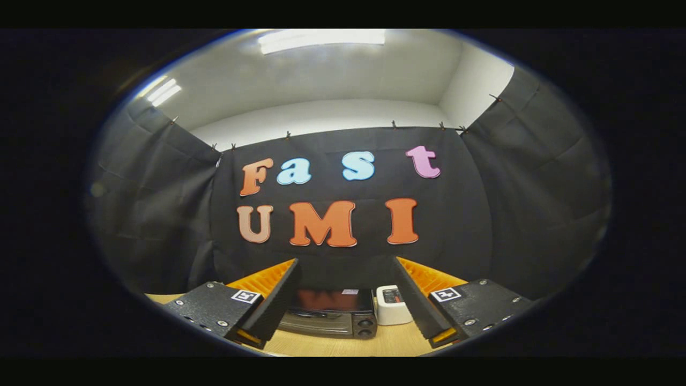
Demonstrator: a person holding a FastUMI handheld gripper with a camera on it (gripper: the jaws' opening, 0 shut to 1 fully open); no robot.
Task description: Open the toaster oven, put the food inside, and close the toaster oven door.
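Note:
A dark toaster oven [329,316] stands on the wooden table [343,346], beyond my fingers and between them in the view. Its glass door looks shut, and two knobs [366,327] sit at its right end. My gripper [345,300] is held high above the table, well short of the oven, open with nothing between its fingers. The left finger [276,300] covers the oven's left end. The food is hidden from me.
A small white device [392,305] stands just right of the oven, partly behind my right finger [415,300]. Black cloth walls close the booth behind and on both sides. Bare wooden table lies in front of the oven.

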